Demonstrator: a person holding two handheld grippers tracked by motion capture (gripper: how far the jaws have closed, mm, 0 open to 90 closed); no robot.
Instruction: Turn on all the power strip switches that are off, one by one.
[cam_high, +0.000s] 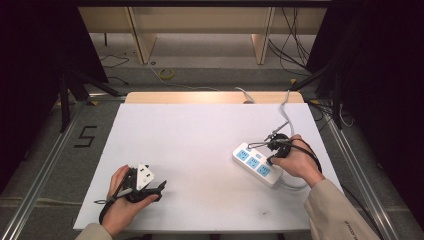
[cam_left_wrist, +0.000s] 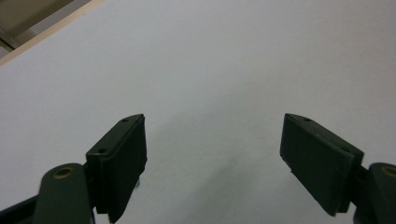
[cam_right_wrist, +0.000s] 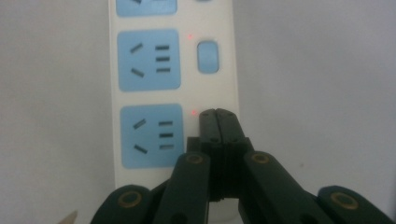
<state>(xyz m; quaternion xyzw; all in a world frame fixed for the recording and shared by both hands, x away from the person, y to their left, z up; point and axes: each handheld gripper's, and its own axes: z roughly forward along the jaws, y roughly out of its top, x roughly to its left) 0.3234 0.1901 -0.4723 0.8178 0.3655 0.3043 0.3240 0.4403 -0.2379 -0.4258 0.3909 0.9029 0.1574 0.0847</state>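
Two grippers at work: the right gripper (cam_right_wrist: 218, 114), jaws pressed together, bears on a switch of the power strip (cam_high: 258, 164), where a skewed push could slide it off the button; left gripper (cam_left_wrist: 212, 154), spread, rests well left of the strip.

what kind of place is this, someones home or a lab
Most likely a lab or a recording workspace, not a home. A white table stands on a taped floor bearing a marked number 5, loose cables trail across the floor behind, and dark stands flank the table.
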